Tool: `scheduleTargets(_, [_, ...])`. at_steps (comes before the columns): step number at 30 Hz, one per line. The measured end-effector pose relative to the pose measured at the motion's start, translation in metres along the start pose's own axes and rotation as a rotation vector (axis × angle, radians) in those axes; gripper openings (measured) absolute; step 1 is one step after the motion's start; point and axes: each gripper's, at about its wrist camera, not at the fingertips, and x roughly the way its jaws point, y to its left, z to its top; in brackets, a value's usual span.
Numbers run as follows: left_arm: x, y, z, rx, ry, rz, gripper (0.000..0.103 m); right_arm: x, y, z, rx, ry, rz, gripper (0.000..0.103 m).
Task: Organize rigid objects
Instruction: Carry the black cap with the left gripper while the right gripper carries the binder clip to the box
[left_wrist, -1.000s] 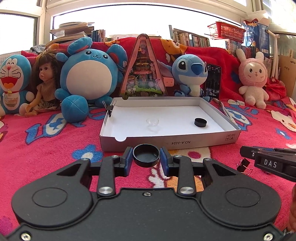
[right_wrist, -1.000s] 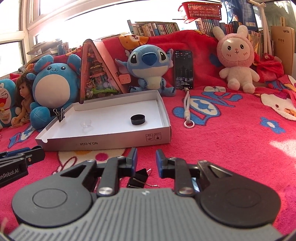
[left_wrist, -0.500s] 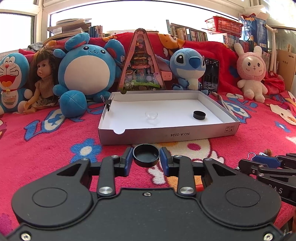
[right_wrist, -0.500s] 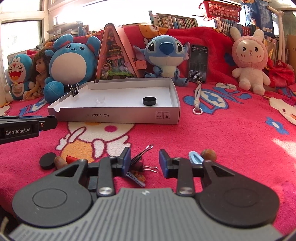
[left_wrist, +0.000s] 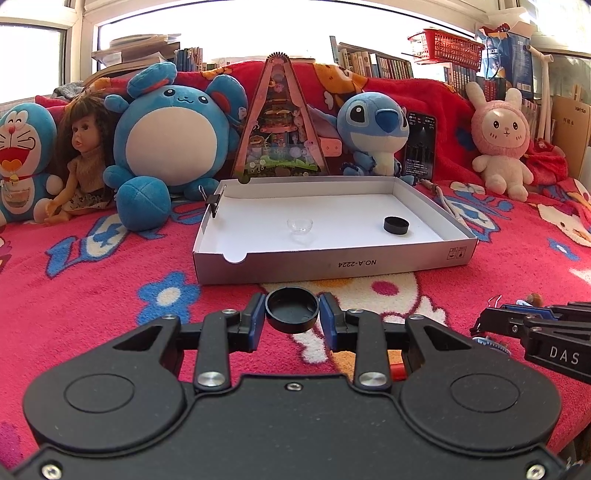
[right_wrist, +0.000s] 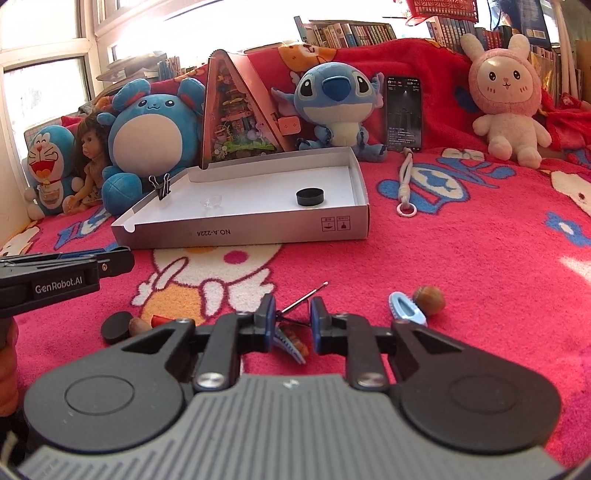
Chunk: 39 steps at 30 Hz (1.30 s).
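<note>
1. Left tool (left_wrist: 292, 312): the pads pinch a black cap (left_wrist: 291, 317) by its sides, open face up, clear of the red blanket (left_wrist: 110, 288).
2. Right tool (right_wrist: 291, 314): the jaws have just been closing and now stand nearly together, with a binder clip (right_wrist: 304, 295) between them. Its wire handle projects up and forward of the pads. The grip appears to be on the clip, though the contact itself is partly hidden.
3. Destination: the white box (left_wrist: 332, 264) lies straight ahead of the left tool, and ahead and to the left of the right tool. It already contains a second black cap (left_wrist: 396, 225) and a clear dish (left_wrist: 300, 225). Another clip (left_wrist: 213, 201) sits on the box wall at the far left.
4. Likely step in hand: carry both held items forward over the near wall and release them on the bare box floor.
5. Lift each tool before advancing, so the held item passes above the near wall and does not push the box.
6. Keep the left cap level; a tilt could let the round rim slip from the pads.
7. Confirm the right grip before lifting. A hold on the wire handle alone may let the clip swing.
8. Remaining items: a blue clip (right_wrist: 406, 308) and a nut (right_wrist: 428, 300) lie just right of the right tool; a black disc (right_wrist: 117, 326) lies to its left.
</note>
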Motion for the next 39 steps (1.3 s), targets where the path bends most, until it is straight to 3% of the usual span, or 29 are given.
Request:
scheduleTargets(10, [0.005,0.003,0.011,0.006,-0.014,-0.004,0.031,0.003,-0.008,0.018,0.035,-0.029,0.009,0.023])
scheduleTargets(24, [0.037,0.016,0.058,-0.025,-0.05,-0.004,0.03,0.025,-0.022,0.073,0.066,-0.14,-0.009,0.023])
scheduleTargets(39, [0.107,0.035,0.098,-0.092,0.039,-0.013,0.031,0.073,-0.025,0.115,0.102,-0.108,0.011,0.023])
